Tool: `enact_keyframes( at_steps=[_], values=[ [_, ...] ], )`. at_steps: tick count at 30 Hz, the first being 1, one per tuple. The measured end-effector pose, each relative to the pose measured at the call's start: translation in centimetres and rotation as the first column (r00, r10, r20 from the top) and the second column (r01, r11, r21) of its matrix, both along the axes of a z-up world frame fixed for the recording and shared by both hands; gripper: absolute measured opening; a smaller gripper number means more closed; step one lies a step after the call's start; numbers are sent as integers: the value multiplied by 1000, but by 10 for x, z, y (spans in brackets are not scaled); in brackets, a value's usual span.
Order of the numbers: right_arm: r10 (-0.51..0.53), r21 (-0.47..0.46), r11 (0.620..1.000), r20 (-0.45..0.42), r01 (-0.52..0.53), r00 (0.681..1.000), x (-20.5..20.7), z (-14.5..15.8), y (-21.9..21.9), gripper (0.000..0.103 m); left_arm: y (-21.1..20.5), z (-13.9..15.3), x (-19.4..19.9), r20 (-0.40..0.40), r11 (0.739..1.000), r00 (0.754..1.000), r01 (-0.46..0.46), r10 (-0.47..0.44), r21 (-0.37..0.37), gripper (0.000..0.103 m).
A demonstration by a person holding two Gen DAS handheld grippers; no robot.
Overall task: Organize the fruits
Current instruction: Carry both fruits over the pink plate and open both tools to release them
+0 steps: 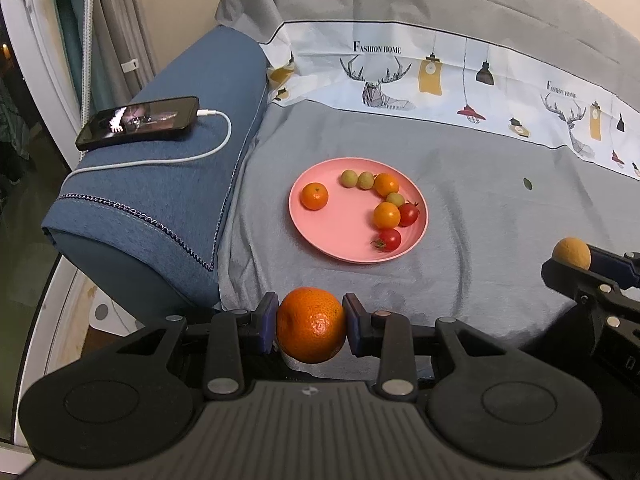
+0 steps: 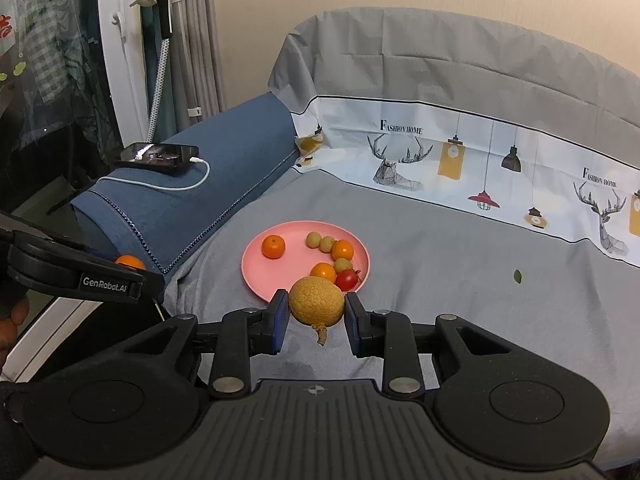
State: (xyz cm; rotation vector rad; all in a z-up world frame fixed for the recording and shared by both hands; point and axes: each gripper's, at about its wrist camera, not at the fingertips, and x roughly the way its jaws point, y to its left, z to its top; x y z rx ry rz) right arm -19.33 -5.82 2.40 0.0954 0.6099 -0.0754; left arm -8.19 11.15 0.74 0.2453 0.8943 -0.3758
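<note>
The left gripper (image 1: 311,322) clamps a tangerine (image 1: 311,330) between its pads; the right gripper (image 2: 317,318) clamps a bumpy yellow fruit (image 2: 317,306), stem down. Both are held short of the pink plate (image 1: 320,240), at 12 o'clock from each, probably for depositing with the fruit collected there. The yellow fruit hides the plate's near rim (image 2: 260,288); its kind is unclear.

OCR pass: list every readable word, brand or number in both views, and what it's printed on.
"FASHION HOME" — printed band of the sofa cover, above the left deer.
"FASHION HOME" — same band, above the right deer.
"GenRobot.AI" — side of the left claw.
Phone screen: lit, nothing readable.
Red characters behind the window glass, top left: cut off, unreadable.
</note>
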Motion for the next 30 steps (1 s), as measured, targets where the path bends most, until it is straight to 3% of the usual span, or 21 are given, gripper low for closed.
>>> enact_keyframes(
  at_steps=[20,30],
  values=[
    [-5,2,1000,-62,5,998,66,-27,-15,31,-21,-16,68,-41,999,999,-32,33,7,39],
    [28,-27,999,-105,-31,994,131,-60,-21,31,-54,-53,134,-84,998,995,-42,46,53,39]
  ],
)
